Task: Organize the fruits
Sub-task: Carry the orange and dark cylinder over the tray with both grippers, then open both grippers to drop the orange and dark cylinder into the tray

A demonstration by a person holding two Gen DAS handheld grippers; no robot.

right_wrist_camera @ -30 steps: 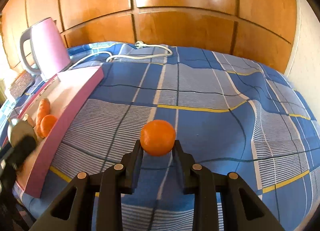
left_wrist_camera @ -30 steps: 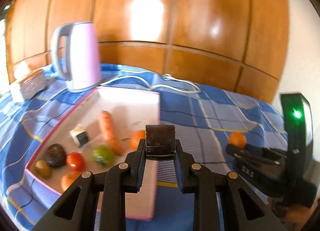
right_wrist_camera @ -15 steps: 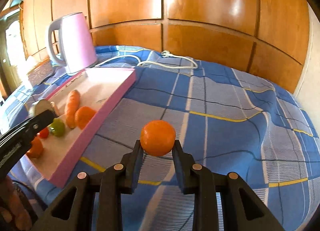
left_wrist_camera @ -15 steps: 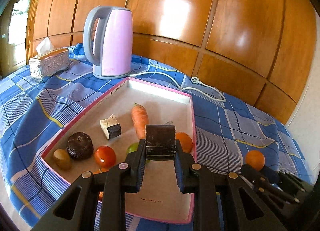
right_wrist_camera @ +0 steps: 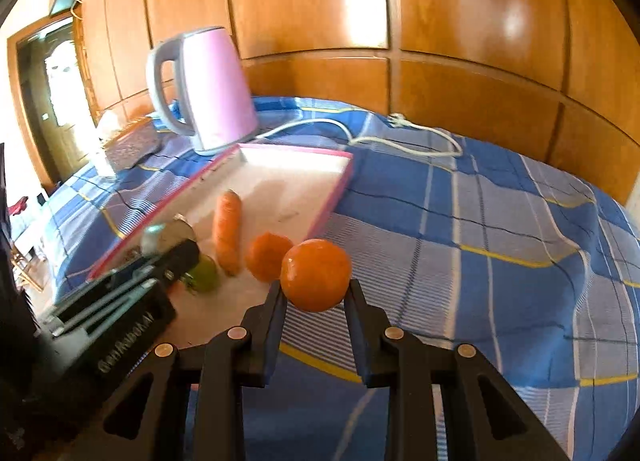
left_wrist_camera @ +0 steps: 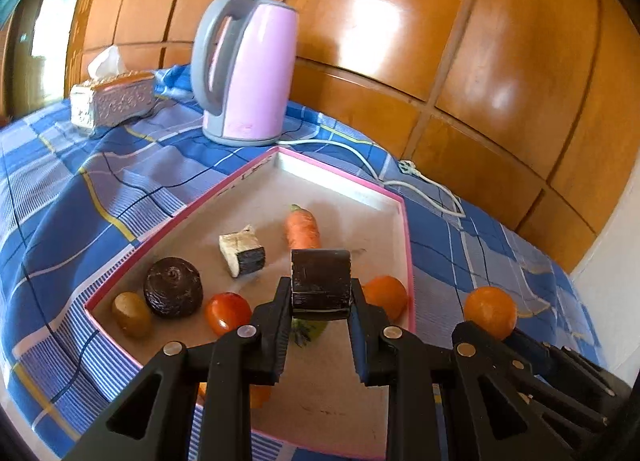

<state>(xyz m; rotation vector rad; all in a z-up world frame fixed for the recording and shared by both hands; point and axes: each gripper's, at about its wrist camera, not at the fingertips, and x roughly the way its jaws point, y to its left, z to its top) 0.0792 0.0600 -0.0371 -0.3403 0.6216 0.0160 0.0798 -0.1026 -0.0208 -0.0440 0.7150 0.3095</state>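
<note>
The left claw (left_wrist_camera: 320,301) is clamped on a dark, flat-faced chunk (left_wrist_camera: 320,279), holding it in the air above the pink-rimmed tray (left_wrist_camera: 407,229). The right claw (right_wrist_camera: 315,295) grips an orange mandarin (right_wrist_camera: 316,274) and hangs just beside the tray's near right edge, over the blue checked cloth (right_wrist_camera: 500,221).

In the tray lie a carrot (left_wrist_camera: 303,227), a second mandarin (left_wrist_camera: 386,295) against the right wall, a red tomato (left_wrist_camera: 227,313), a dark brown ridged fruit (left_wrist_camera: 173,292), a small yellow-brown fruit (left_wrist_camera: 131,314) and a pale piece with a dark skin side (left_wrist_camera: 242,250) — all loosely grouped at the near end. A green fruit (right_wrist_camera: 205,276) sits partly hidden under the left claw.

Behind the tray stands a pink electric kettle (left_wrist_camera: 248,73), its white cord (right_wrist_camera: 360,137) trailing over the cloth, with a silver tissue box (left_wrist_camera: 114,101) well to its left.
</note>
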